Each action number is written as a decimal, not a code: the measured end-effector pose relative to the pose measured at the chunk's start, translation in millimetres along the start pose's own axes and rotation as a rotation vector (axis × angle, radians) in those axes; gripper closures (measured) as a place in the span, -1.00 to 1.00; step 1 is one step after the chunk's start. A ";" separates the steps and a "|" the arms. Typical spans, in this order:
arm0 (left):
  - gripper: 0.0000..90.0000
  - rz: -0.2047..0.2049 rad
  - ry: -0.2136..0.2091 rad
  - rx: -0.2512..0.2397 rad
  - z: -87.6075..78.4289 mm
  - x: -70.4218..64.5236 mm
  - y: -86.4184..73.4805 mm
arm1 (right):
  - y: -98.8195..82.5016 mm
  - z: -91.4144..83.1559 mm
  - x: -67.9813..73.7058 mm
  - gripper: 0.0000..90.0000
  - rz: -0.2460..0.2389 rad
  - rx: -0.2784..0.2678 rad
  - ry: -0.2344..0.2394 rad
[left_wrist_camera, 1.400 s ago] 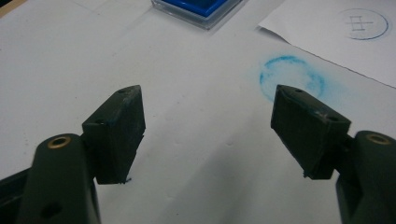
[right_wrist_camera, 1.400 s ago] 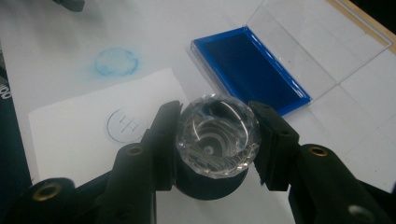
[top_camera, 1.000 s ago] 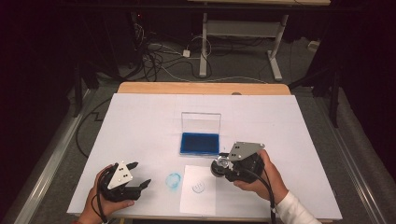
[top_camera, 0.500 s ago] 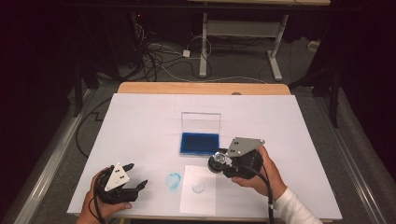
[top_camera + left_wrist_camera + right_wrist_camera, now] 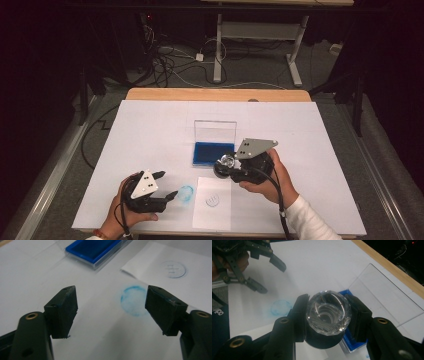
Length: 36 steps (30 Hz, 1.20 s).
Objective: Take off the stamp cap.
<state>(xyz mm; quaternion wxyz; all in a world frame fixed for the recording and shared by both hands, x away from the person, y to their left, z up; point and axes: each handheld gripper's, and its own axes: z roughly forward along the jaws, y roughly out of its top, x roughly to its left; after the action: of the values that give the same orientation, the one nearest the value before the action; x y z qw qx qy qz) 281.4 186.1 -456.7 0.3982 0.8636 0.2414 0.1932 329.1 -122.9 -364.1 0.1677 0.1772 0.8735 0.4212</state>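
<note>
On the left of the worktop (image 5: 150, 125), the left hand-held gripper (image 5: 167, 185) hovers low with its jaws apart and nothing between them; since a second ago it has slid a little toward the near edge, and its jaws point at a round blue smudge (image 5: 186, 194) printed straight onto the white surface. Just right of that lies a sheet of paper (image 5: 212, 215) carrying a neater ring-shaped print (image 5: 213, 200) — so the paper already bears one impression.

Further back, near the middle, sits the ink pad (image 5: 213, 152), its blue tray exposed and its clear lid (image 5: 215, 131) standing upright behind it.

To the right, the right hand-held gripper (image 5: 226, 165) is clenched on the stamp (image 5: 328, 312), a dark round body topped by a faceted clear knob. Compared with the earlier pictures it has risen slightly and drifted away from the paper toward the ink pad; the stamp now hangs in the air at the pad's near right corner, touching nothing. That shift suggests the stamp is going back for fresh ink — pressing it onto the blue tray looks like the step in hand, with another print to follow.
</note>
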 end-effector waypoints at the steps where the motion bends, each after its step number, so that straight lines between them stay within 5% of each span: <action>1: -0.43 0.006 -0.012 -0.003 2.0 -1.5 3.0 | 1.9 1.7 1.0 0.27 -0.002 -0.002 0.004; 4: -0.42 0.024 -0.060 -0.029 12.2 -6.6 14.2 | 6.4 5.9 3.8 0.27 -0.006 -0.007 0.013; 6: -0.42 0.043 -0.055 -0.028 18.9 -8.9 20.1 | 9.1 8.0 6.2 0.27 -0.010 -0.008 0.018; 10: -0.43 0.012 -0.087 -0.053 27.3 -7.5 29.5 | 12.9 11.1 11.2 0.27 -0.010 -0.013 0.033; 18: -0.43 0.014 -0.134 -0.082 36.7 -13.6 48.0 | 17.4 17.6 20.2 0.27 -0.008 -0.031 0.055; 36: -0.38 0.040 -0.138 -0.117 39.5 -20.9 56.9 | 11.5 25.1 27.3 0.27 -0.011 -0.028 0.070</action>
<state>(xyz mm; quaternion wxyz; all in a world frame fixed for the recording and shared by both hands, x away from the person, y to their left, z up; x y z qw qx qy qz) 300.3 118.5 -439.2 0.4598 0.8547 0.1844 0.1549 318.1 -86.9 -373.7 0.1419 0.1554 0.8738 0.4385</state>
